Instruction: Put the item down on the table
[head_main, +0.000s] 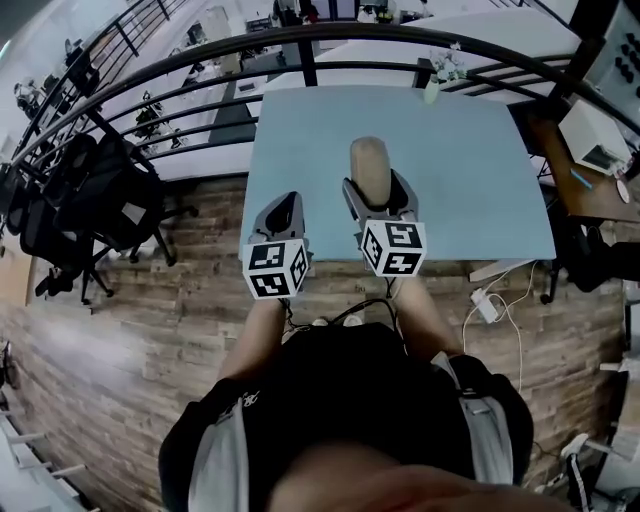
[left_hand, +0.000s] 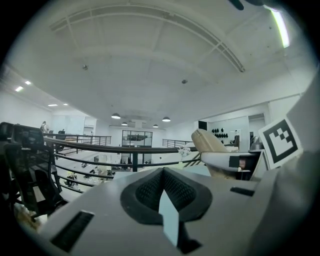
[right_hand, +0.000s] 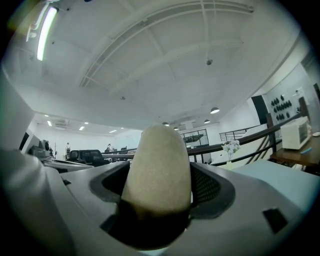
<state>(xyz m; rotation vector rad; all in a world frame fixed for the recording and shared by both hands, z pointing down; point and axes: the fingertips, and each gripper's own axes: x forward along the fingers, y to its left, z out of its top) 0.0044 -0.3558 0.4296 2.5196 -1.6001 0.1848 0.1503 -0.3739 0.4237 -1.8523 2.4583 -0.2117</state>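
A beige, rounded oblong item (head_main: 369, 160) stands up between the jaws of my right gripper (head_main: 378, 192), which is shut on it above the near part of the pale blue table (head_main: 470, 170). In the right gripper view the item (right_hand: 159, 170) fills the gap of the gripper (right_hand: 160, 186) and its lower end is hidden in shadow. My left gripper (head_main: 286, 204) hovers just left of it, over the table's near left corner, shut with nothing held. In the left gripper view, that gripper (left_hand: 163, 189) has its jaws together, and the item (left_hand: 207, 141) shows at the right.
A small vase of flowers (head_main: 437, 80) stands at the table's far edge. A dark curved railing (head_main: 300, 40) runs behind the table. Black office chairs (head_main: 90, 200) are at the left, a side desk with a white appliance (head_main: 595, 140) at the right. Cables (head_main: 490, 300) lie on the wooden floor.
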